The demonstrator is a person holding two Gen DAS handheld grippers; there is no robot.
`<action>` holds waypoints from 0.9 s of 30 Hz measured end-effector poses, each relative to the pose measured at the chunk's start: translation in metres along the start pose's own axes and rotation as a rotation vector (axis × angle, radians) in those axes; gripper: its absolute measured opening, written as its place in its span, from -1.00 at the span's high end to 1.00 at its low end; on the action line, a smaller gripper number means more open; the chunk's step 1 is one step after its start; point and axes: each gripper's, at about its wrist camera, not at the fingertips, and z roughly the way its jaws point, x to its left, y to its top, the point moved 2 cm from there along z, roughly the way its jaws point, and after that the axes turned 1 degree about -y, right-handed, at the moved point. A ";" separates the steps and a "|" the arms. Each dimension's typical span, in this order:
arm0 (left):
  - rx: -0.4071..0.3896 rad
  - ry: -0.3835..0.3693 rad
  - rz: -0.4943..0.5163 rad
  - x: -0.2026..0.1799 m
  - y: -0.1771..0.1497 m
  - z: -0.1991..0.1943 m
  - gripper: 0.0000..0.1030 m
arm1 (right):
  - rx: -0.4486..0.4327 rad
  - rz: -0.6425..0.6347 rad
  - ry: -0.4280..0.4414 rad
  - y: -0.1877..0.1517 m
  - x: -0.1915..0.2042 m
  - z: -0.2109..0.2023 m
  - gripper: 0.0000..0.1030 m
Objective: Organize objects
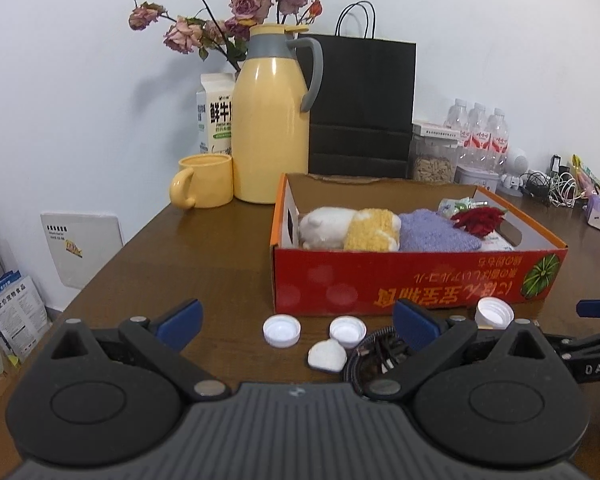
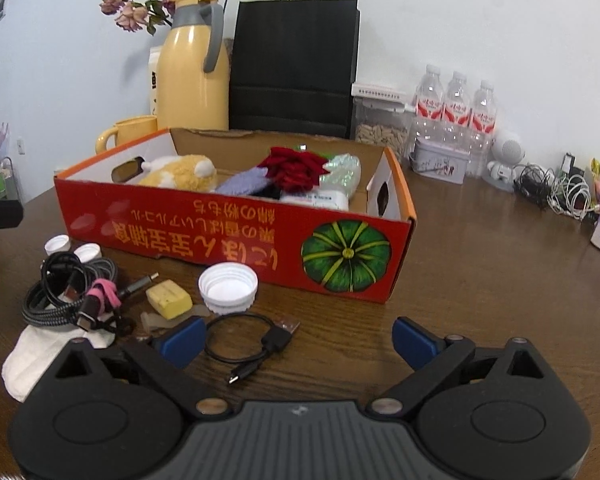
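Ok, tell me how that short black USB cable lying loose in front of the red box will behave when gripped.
The short black USB cable lies in a loose loop, so it is probably floppy and will dangle from wherever the open right gripper pinches it. It looks thin and light. Gripping the chunkier plug end likely gives a surer hold than the thin cord on the wooden table.

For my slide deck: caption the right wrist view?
Open right gripper above short black cable, red box beyond.
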 end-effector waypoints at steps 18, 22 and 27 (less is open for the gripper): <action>0.067 -0.014 -0.013 0.000 -0.023 0.003 -1.00 | 0.033 0.025 0.067 -0.001 0.006 0.008 0.49; 0.071 -0.025 -0.006 -0.003 -0.026 0.002 -1.00 | 0.030 0.016 0.076 0.000 0.009 0.007 0.70; 0.066 -0.043 0.000 -0.007 -0.026 0.001 -1.00 | 0.001 0.015 0.075 0.000 0.009 0.001 0.71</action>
